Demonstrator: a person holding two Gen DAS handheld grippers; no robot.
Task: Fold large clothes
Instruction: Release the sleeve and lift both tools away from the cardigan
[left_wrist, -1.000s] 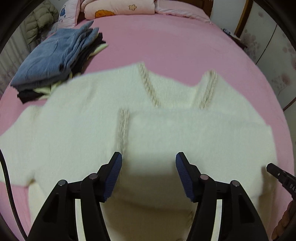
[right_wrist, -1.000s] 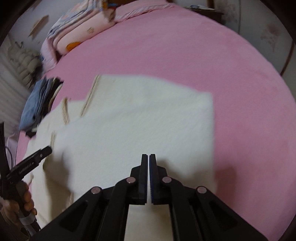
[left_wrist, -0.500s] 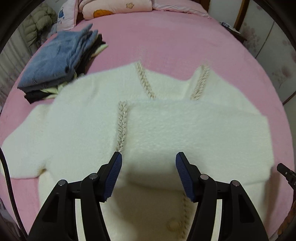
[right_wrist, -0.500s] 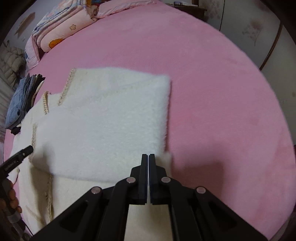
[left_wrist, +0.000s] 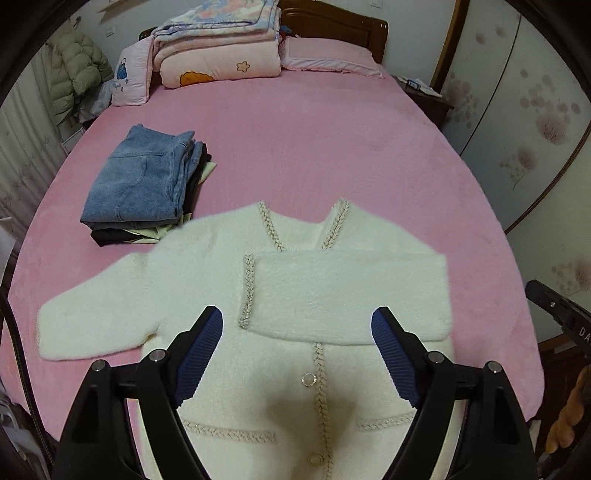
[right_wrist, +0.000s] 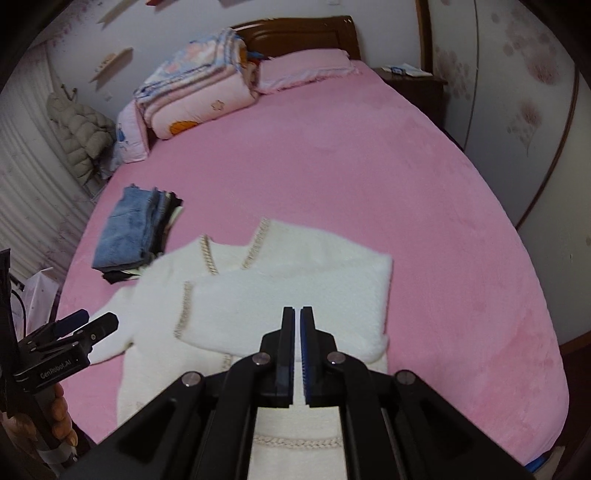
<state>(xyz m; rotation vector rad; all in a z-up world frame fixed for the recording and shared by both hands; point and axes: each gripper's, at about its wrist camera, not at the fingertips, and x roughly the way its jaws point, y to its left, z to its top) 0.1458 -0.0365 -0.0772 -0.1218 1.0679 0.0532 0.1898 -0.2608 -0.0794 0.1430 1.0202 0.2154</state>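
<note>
- Cardigan (left_wrist: 229, 280), white and fluffy with braided trim, lay face up near the foot edge of the pink bed (left_wrist: 314, 147), its neckline toward the headboard and its hem toward me.
- One sleeve (left_wrist: 351, 295) was already folded across the chest, lying flat from the garment's right side to just past the button line.
- The other sleeve (left_wrist: 96, 317) was not yet folded; it stretched out flat toward the bed's left edge.
- My left gripper (left_wrist: 297, 325) hung above the lower front of the cardigan with its jaws spread wide; they had just been opening, and nothing was between the blue pads (left_wrist: 201, 350).
- My right gripper (right_wrist: 297, 354) hovered over the folded sleeve with its jaws pressed nearly together, only a thin slit showing, and pinched nothing.
- By my reckoning the fold was roughly a third done: one sleeve in, the second sleeve and the body folds still to do.
- I judged the next job was the outstretched sleeve, which would fall to my left gripper since it lay on that side.
- A stack of folded clothes (left_wrist: 144, 184), jeans on top, sat nearer the bed's left edge, just beyond the cardigan's shoulder, so earlier garments looked finished.
- Folded quilts (left_wrist: 218, 48) and pillows were piled by the headboard, well apart from my work.
</note>
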